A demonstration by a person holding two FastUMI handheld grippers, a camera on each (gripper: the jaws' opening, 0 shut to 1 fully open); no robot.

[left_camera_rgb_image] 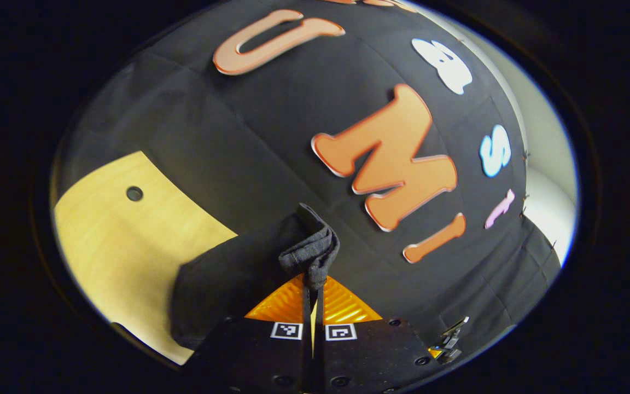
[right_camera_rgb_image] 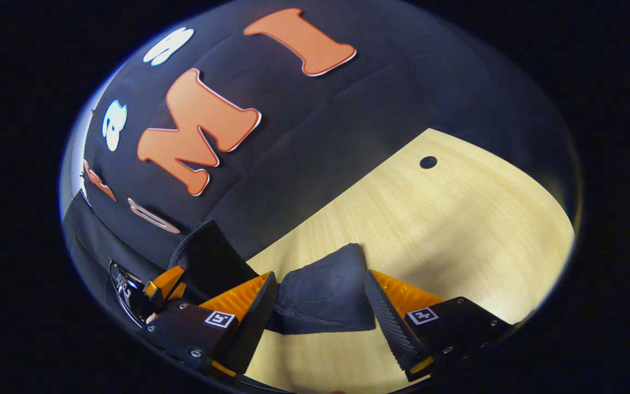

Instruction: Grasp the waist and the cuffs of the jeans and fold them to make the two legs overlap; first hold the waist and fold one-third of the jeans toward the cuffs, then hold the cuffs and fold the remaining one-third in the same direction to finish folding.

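Note:
The dark jeans [left_camera_rgb_image: 222, 279] are lifted at one end, and my left gripper [left_camera_rgb_image: 313, 284] is shut on a bunched fold of their fabric, which sticks up above the fingertips. The rest of the cloth hangs down and left toward the wooden table [left_camera_rgb_image: 112, 241]. In the right gripper view, my right gripper [right_camera_rgb_image: 323, 306] stands open low over the table [right_camera_rgb_image: 457, 219], with a stitched part of the jeans [right_camera_rgb_image: 320, 295] lying between its two fingers. To its left the left gripper [right_camera_rgb_image: 156, 287] holds a raised flap of the jeans [right_camera_rgb_image: 208, 257].
The black cloth wall [left_camera_rgb_image: 271, 142] stands close behind the table. A small round hole [right_camera_rgb_image: 428, 162] sits in the tabletop toward the far side. The right gripper [left_camera_rgb_image: 447, 343] appears at the lower right of the left gripper view.

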